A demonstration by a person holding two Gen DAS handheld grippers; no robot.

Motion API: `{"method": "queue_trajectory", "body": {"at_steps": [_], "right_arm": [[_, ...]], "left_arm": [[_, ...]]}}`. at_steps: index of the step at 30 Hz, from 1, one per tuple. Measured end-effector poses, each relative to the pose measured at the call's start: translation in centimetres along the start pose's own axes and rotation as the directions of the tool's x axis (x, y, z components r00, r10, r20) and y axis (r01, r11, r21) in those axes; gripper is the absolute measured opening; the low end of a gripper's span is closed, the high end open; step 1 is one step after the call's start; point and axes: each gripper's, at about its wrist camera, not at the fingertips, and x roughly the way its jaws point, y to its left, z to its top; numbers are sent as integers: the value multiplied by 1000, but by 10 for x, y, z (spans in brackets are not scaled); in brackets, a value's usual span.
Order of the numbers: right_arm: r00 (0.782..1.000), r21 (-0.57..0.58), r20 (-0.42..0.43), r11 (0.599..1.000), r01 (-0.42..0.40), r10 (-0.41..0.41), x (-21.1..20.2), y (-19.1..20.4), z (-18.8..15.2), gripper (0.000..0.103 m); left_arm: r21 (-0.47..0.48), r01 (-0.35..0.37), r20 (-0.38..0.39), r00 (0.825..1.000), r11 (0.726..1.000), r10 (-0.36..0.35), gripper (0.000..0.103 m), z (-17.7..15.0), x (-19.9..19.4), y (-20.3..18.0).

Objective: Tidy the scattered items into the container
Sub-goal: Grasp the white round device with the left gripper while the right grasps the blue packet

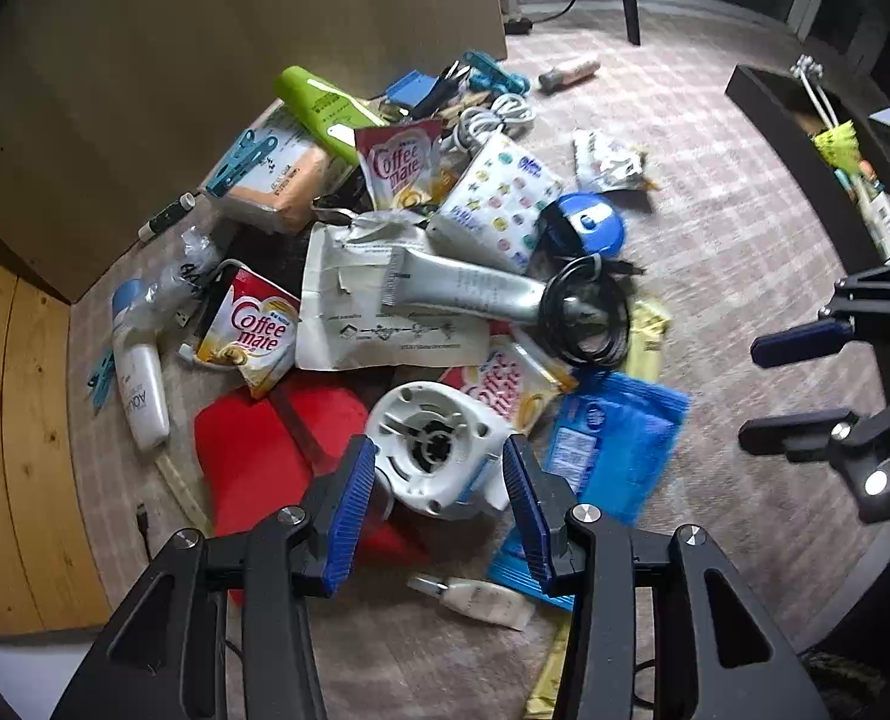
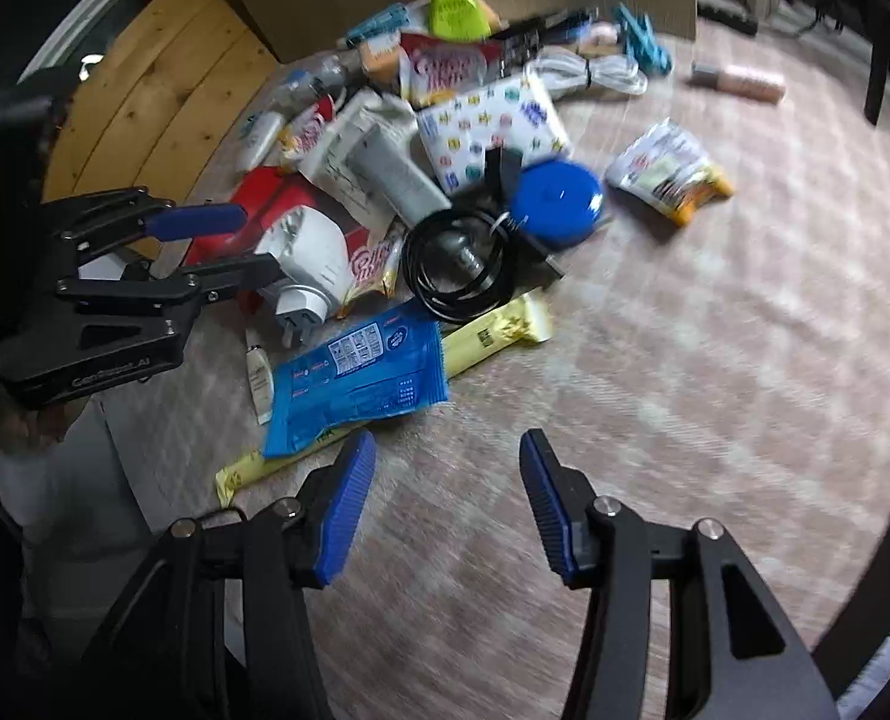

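Note:
A heap of scattered items lies on the carpet. My left gripper (image 1: 442,480) points down over a white plug adapter (image 1: 433,450), which rests on a red pouch (image 1: 253,450). Its blue pads stand on either side of the adapter, close to it, and I see no squeeze. In the right wrist view the left gripper (image 2: 259,243) reaches the same adapter (image 2: 310,258) from the left. My right gripper (image 2: 448,480) hangs open over bare carpet, just right of a blue wipes pack (image 2: 355,372). The black container (image 1: 769,102) stands at the far right with several things inside.
The heap holds Coffee mate sachets (image 1: 253,330), a silver tube (image 1: 463,288), a coiled black cable (image 1: 586,318), a blue round case (image 2: 556,195), a patterned tissue pack (image 2: 493,120) and yellow packets (image 2: 493,327). A wooden panel (image 1: 205,60) stands behind. A snack bag (image 2: 667,174) lies apart.

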Motion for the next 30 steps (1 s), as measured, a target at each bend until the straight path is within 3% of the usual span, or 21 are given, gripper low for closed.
{"method": "queue_trajectory", "body": {"at_steps": [4, 8, 14, 16, 25, 30], "right_arm": [[1000, 33, -16, 999, 4, -4, 18, -1, 3, 49], [1000, 68, -18, 997, -23, 24, 24, -2, 7, 41], [998, 78, -22, 996, -51, 53, 27, 4, 16, 33], [998, 77, -27, 995, -57, 59, 29, 6, 19, 33], [996, 74, -58, 995, -60, 64, 47, 19, 26, 26], [998, 62, -37, 997, -53, 55, 50, 26, 27, 5]], "left_arm": [[9, 16, -17, 1000, 1000, -16, 44, 1, 8, 1], [10, 55, -32, 998, 998, -55, 45, 0, 15, -3], [25, 49, -63, 997, 998, -48, 43, 0, 24, -14], [30, 28, -60, 998, 999, -26, 42, 0, 25, -16], [-4, 51, -37, 998, 999, -51, 40, -7, 18, -10], [-22, 51, -21, 998, 998, -52, 35, -17, 14, -8]]}}
